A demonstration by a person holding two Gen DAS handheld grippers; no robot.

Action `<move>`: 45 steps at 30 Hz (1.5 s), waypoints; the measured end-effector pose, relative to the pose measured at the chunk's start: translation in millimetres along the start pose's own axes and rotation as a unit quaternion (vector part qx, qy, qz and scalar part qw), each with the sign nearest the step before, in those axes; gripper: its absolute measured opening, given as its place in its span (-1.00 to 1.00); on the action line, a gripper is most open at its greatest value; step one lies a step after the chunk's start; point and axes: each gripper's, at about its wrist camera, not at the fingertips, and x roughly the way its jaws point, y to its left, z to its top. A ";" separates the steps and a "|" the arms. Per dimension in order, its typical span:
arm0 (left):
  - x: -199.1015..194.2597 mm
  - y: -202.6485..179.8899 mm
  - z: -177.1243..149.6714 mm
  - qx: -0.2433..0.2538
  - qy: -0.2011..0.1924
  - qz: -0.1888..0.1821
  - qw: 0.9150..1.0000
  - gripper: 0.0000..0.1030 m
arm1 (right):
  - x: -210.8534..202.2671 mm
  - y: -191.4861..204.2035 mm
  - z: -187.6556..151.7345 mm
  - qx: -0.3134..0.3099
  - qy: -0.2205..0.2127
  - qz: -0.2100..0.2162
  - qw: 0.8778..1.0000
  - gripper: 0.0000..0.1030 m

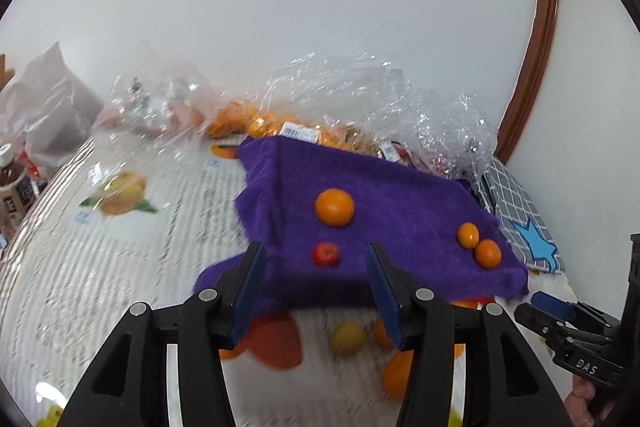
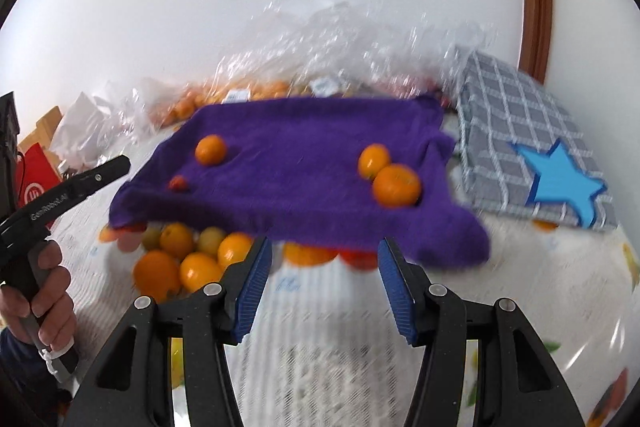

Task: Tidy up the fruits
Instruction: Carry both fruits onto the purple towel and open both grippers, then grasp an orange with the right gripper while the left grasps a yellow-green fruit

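A purple towel [image 1: 384, 195] [image 2: 288, 163] lies draped over something raised on the table. On it sit a large orange [image 1: 334, 207] [image 2: 211, 149], a small red fruit [image 1: 325, 254] [image 2: 178, 183] and two oranges side by side [image 1: 487, 253] [image 2: 397, 185]. Loose oranges and yellow fruit [image 1: 347, 338] [image 2: 188, 259] lie on the table under the towel's near edge. My left gripper [image 1: 316, 259] hangs open just short of that edge, with nothing between its pads. My right gripper [image 2: 325, 251] is open too, near the towel's front right, also holding nothing.
Clear plastic bags of oranges [image 1: 256, 123] pile up against the wall behind the towel. A grey checked cloth with a blue star [image 1: 532, 247] [image 2: 560, 179] lies to the right. A bottle [image 1: 12, 179], a white bag [image 1: 44, 103] and a red box [image 2: 36, 187] stand at the left. A hand [image 2: 44, 287] grips the other gripper's handle.
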 end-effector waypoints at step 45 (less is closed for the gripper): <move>6.9 7.4 -25.3 0.025 0.087 -0.026 0.996 -0.02 | 39.9 -28.0 -8.7 0.009 0.068 0.032 0.997 -0.32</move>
